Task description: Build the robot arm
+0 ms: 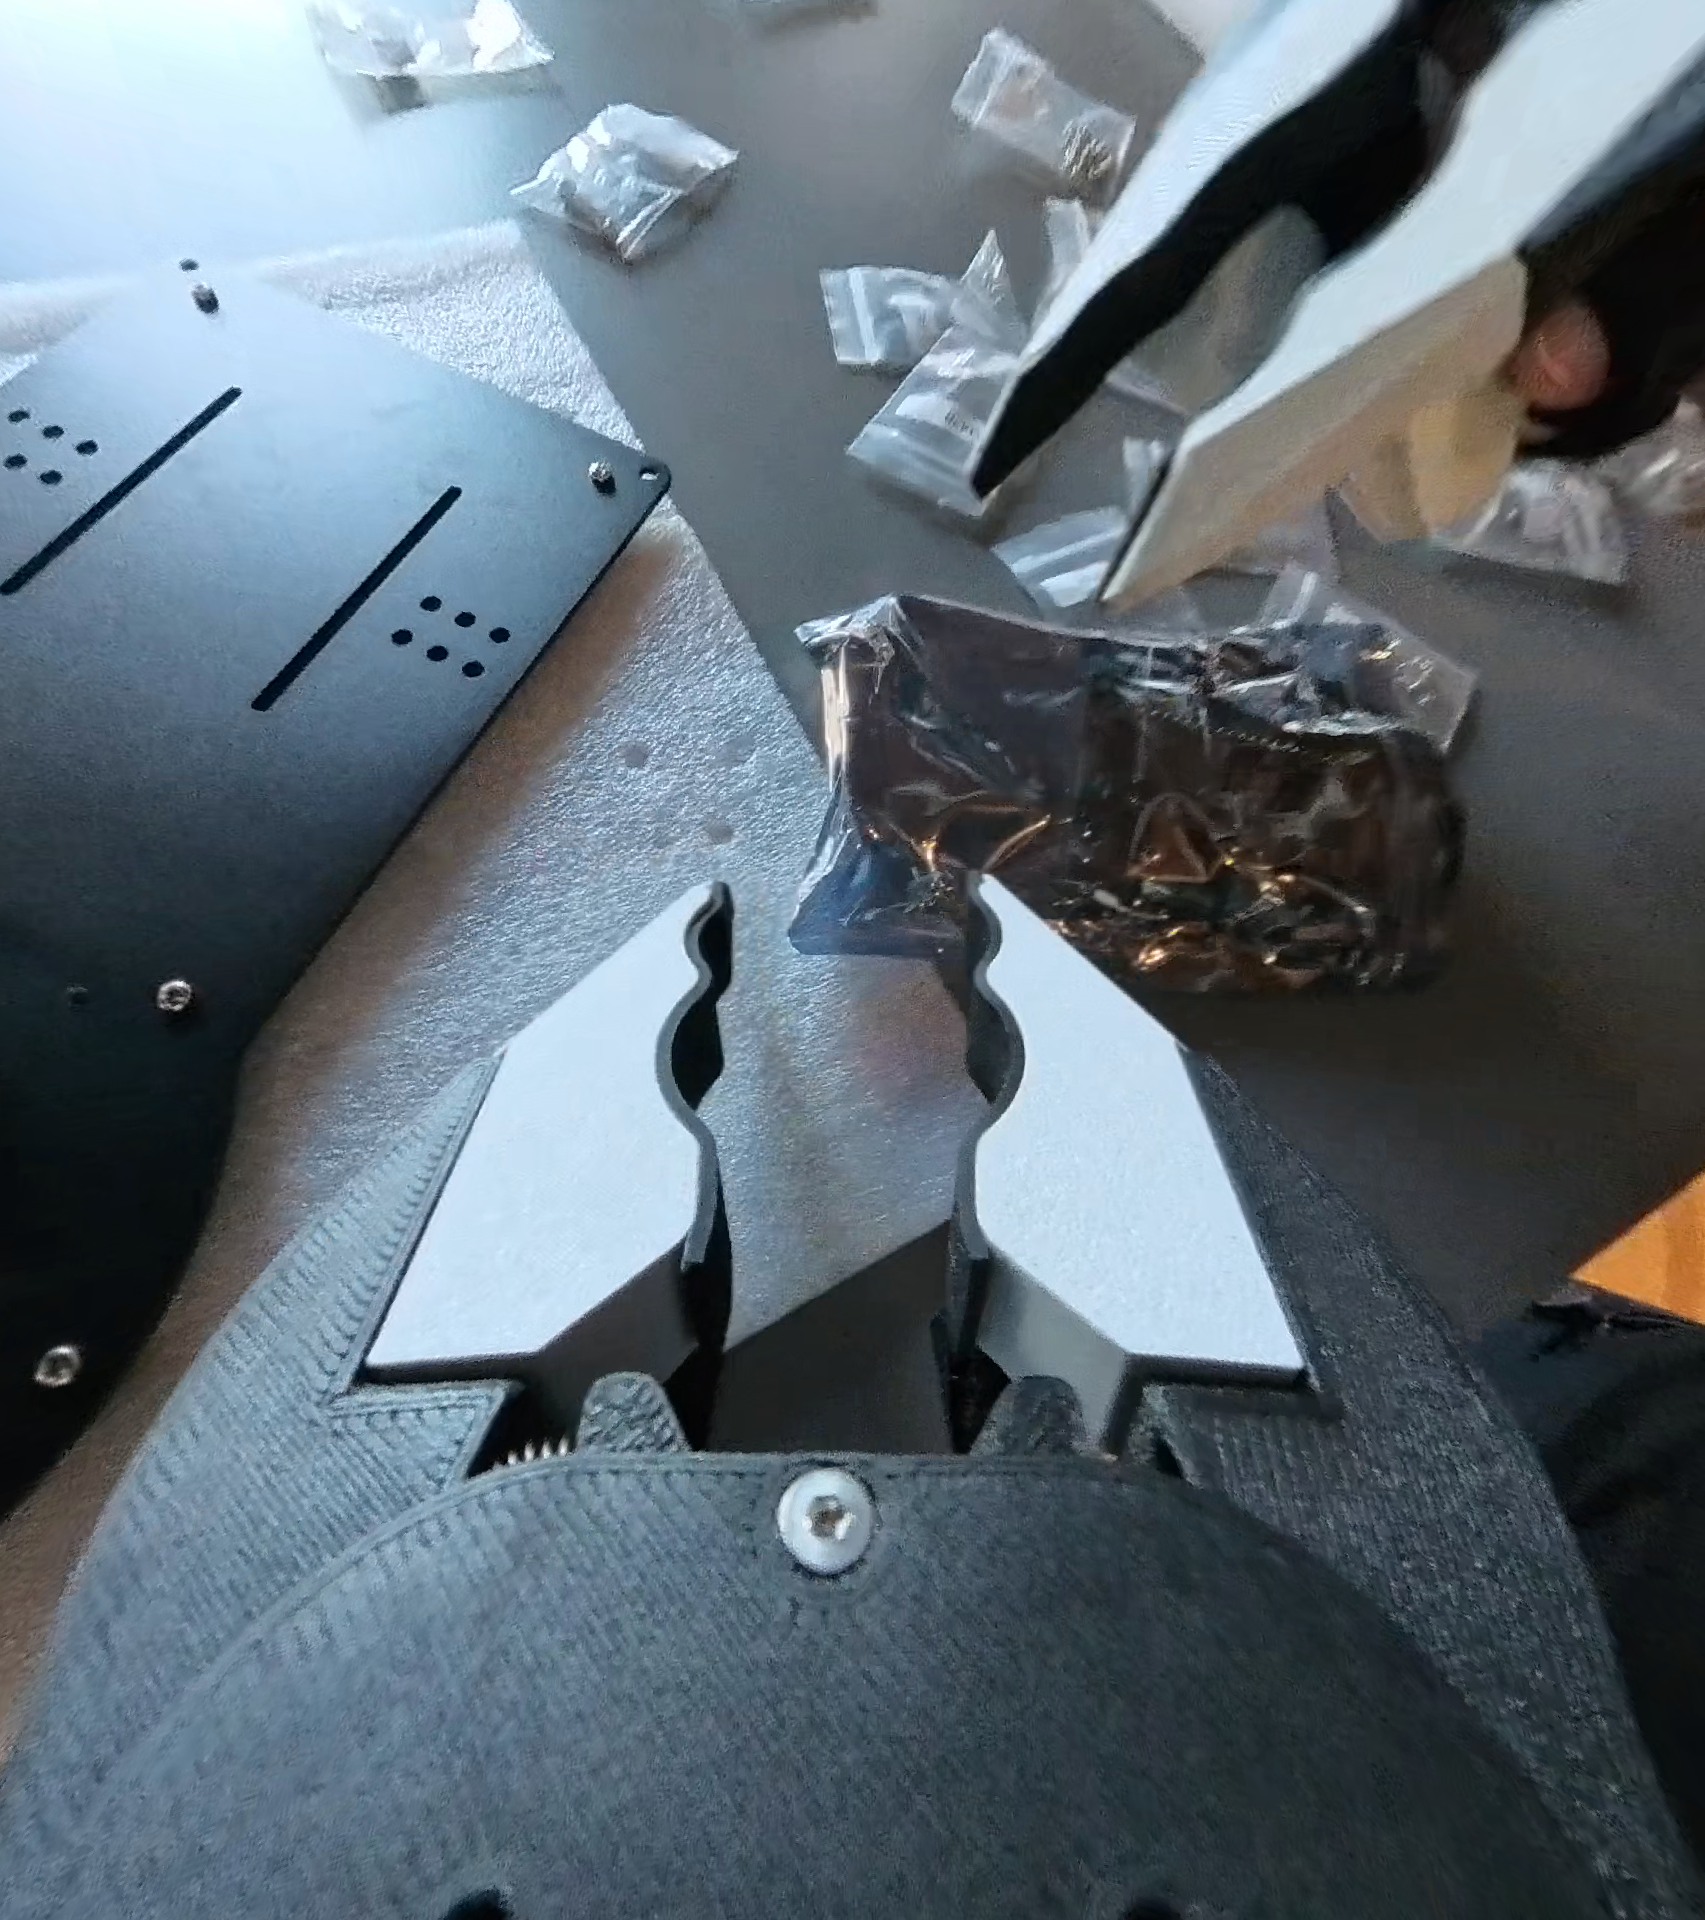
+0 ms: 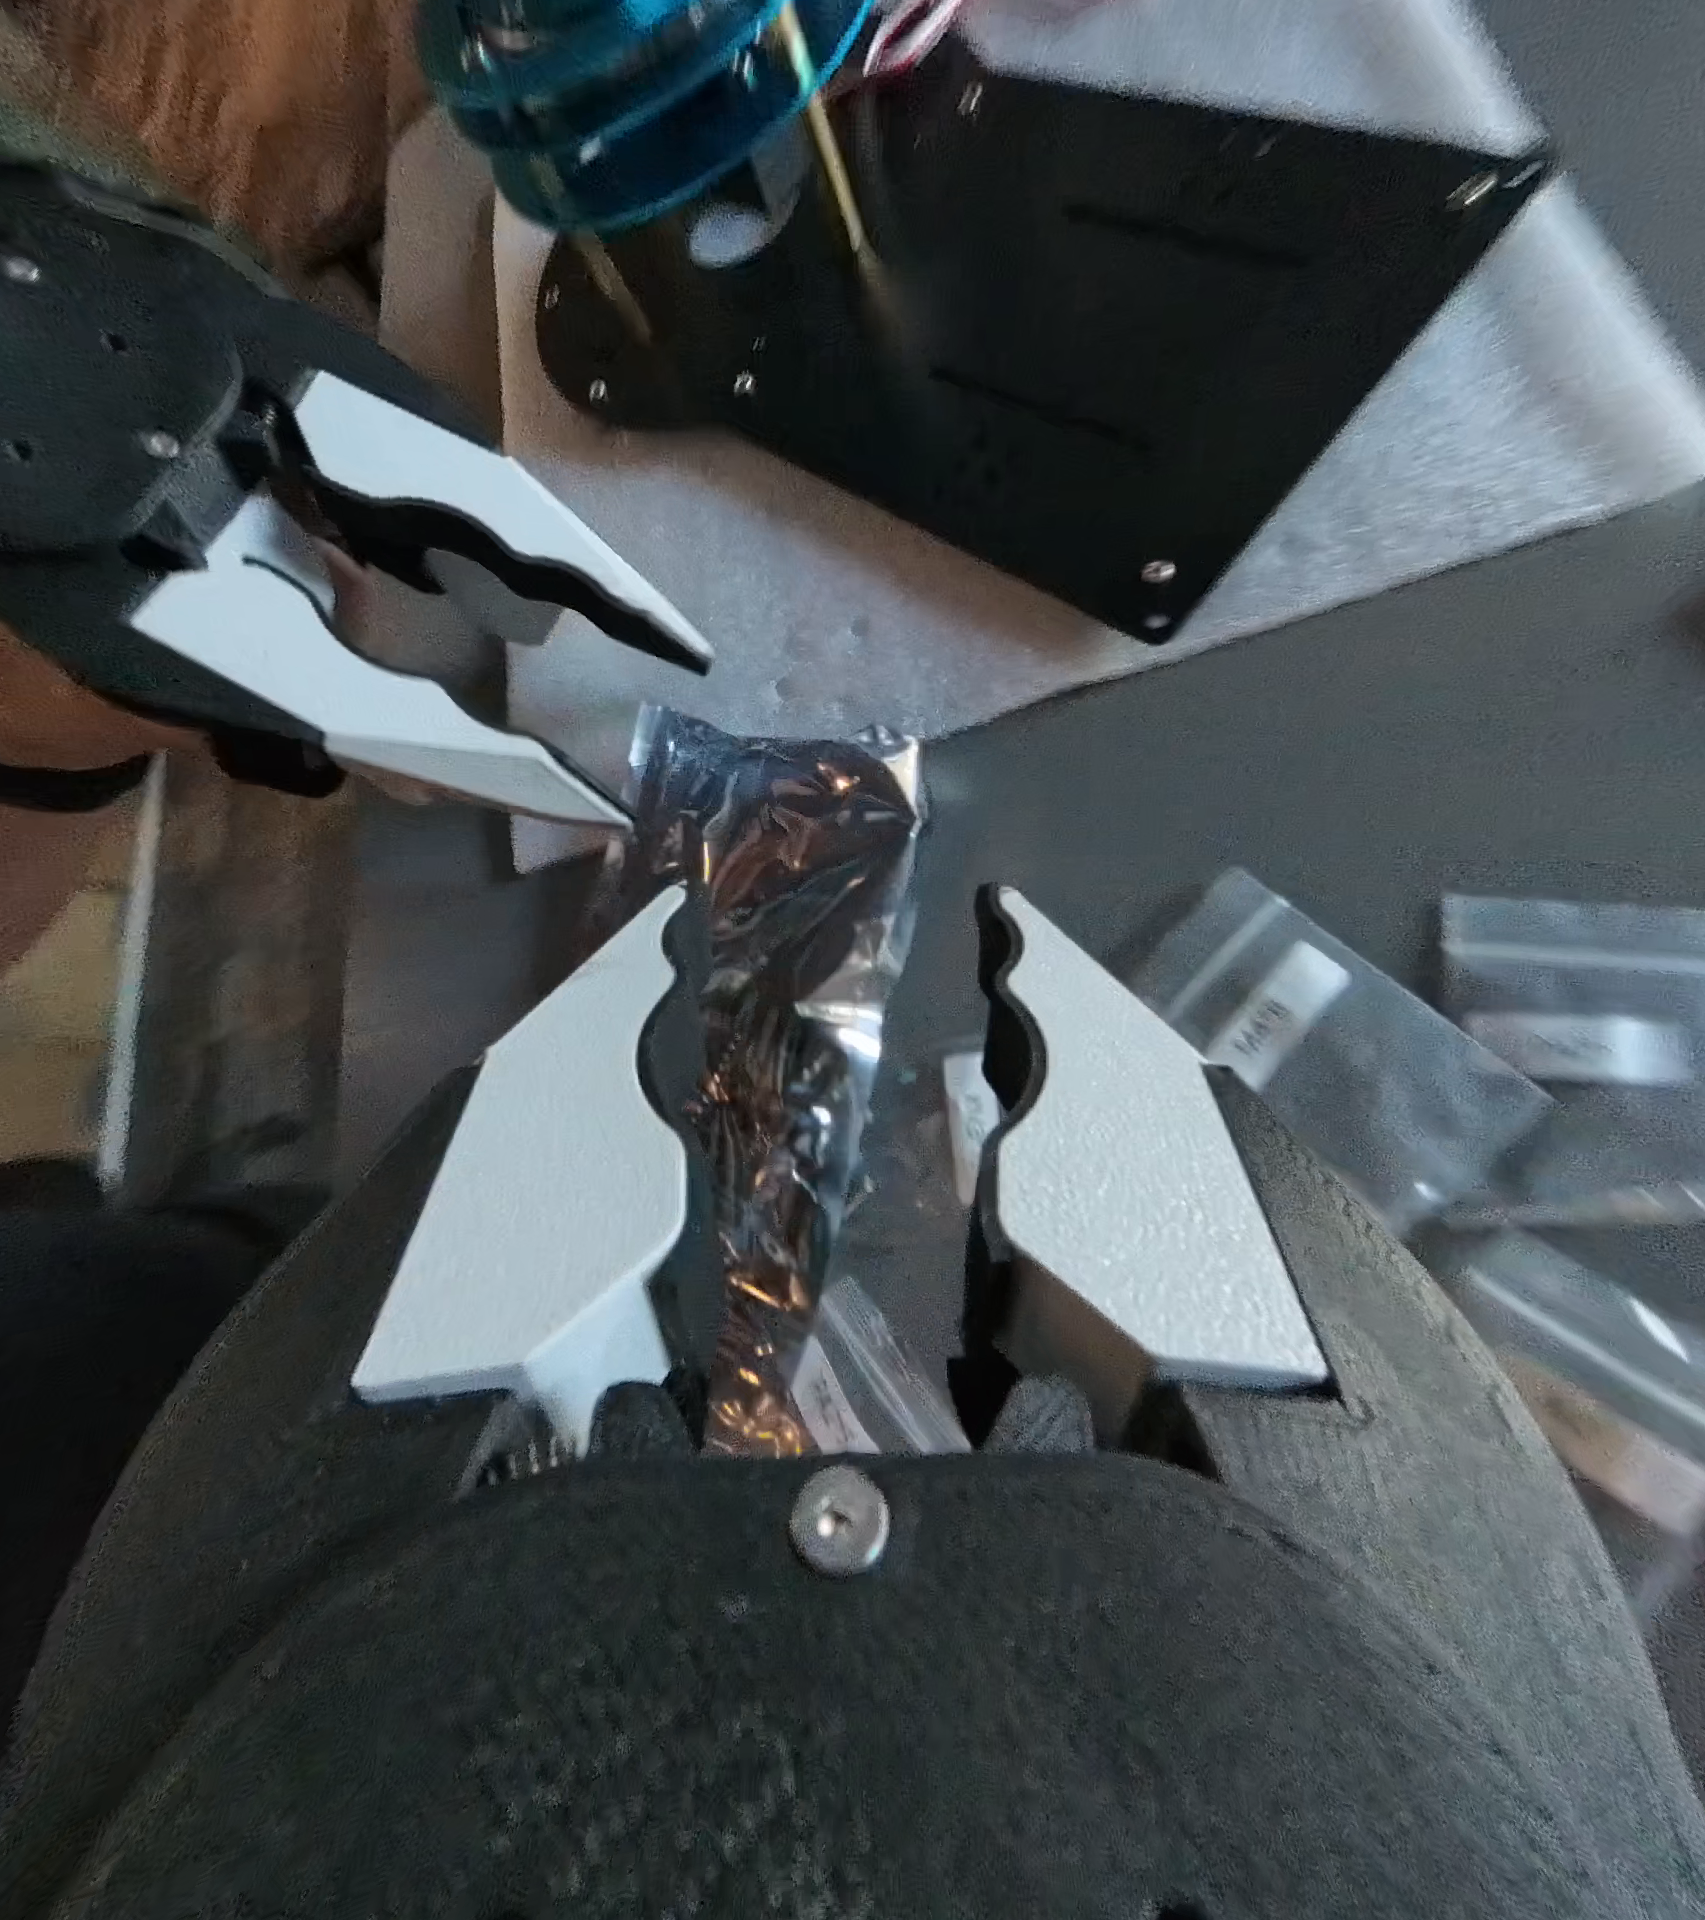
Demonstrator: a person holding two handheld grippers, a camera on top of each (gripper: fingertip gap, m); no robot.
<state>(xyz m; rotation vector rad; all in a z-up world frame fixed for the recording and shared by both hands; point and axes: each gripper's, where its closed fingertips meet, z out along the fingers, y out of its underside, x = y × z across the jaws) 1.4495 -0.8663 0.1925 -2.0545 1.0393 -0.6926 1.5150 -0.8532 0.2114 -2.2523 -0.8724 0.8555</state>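
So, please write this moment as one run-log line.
left gripper: open, at dark foil bag | right gripper: open, over bag

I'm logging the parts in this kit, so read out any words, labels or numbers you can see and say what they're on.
Nothing can be read.
White label on the right-hand clear zip bag: blurred, unreadable.
White label on the nearer zip bag: blurred, unreadable.
Small print on the zip bag in the left wrist view: too small to read.
Black metal plate and dark foil bag: no writing visible.
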